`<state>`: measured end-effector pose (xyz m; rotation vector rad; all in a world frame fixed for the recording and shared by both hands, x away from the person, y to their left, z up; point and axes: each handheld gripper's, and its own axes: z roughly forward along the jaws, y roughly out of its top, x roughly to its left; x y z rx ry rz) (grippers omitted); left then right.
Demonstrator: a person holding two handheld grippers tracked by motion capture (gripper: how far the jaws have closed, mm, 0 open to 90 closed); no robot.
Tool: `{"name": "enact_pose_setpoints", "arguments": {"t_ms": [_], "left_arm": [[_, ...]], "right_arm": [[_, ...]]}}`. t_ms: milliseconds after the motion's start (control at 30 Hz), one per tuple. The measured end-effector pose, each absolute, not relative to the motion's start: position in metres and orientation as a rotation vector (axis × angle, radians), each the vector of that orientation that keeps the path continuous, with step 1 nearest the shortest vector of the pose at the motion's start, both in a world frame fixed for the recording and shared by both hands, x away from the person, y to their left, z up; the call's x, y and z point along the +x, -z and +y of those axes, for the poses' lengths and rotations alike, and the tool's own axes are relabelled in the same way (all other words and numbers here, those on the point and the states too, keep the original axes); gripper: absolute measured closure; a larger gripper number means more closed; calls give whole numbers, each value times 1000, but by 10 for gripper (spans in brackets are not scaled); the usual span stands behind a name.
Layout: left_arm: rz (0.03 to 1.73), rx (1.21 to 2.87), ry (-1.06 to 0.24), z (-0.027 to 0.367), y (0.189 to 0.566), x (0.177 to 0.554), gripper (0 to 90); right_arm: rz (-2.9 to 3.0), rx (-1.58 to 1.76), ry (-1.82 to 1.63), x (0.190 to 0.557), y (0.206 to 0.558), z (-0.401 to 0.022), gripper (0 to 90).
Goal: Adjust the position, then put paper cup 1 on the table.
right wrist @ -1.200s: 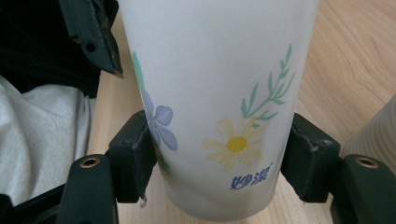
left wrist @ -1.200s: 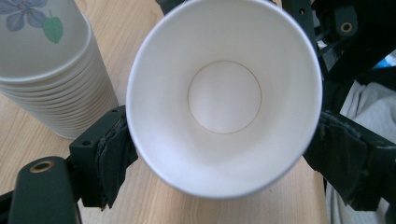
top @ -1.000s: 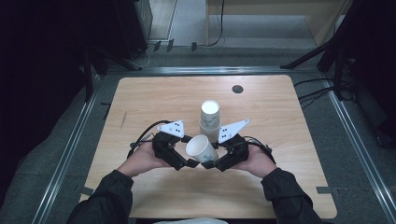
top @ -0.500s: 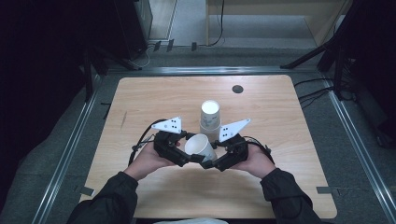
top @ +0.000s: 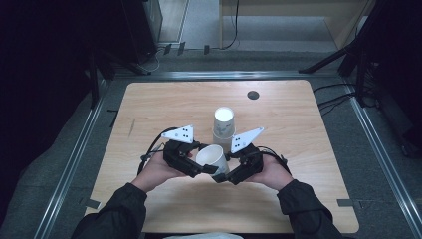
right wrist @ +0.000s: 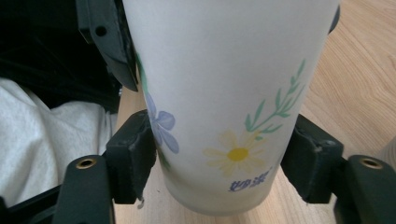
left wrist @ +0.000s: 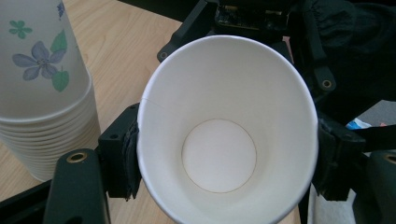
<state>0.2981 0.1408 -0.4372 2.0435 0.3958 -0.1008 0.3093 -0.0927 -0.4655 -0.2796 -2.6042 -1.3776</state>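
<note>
Paper cup (top: 213, 158) held in the air near the front edge of the table (top: 149, 104), tipped on its side with the open mouth toward the left gripper (top: 199, 168), just in front of the stack of cups (top: 223, 125) standing upside down mid-table. Left gripper pinching the cup near the rim, one jaw on each side, as seen in the left gripper view (left wrist: 219, 130). Right gripper (top: 222, 175) clamped across the flowered wall lower down toward the base, clear in the right gripper view (right wrist: 229, 107). Probably passing the cup from one side to the other, or turning it upright. Best kept gentle: thin paper, easy to crush. Release one side only once the other grip is sure, then set down clear of the stack.
</note>
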Motion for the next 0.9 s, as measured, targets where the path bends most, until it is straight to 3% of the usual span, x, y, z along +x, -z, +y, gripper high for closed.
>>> {"name": "enact_pose_setpoints", "arguments": {"t_ms": [100,900], "left_arm": [[383,2057,91,142,436,296,256],[473,2100,2,178,429,309,256]], "right_arm": [[-2642,-282,1375,308,467,-91,252],[-2795,-412,1286,306,479,-102,219]]}}
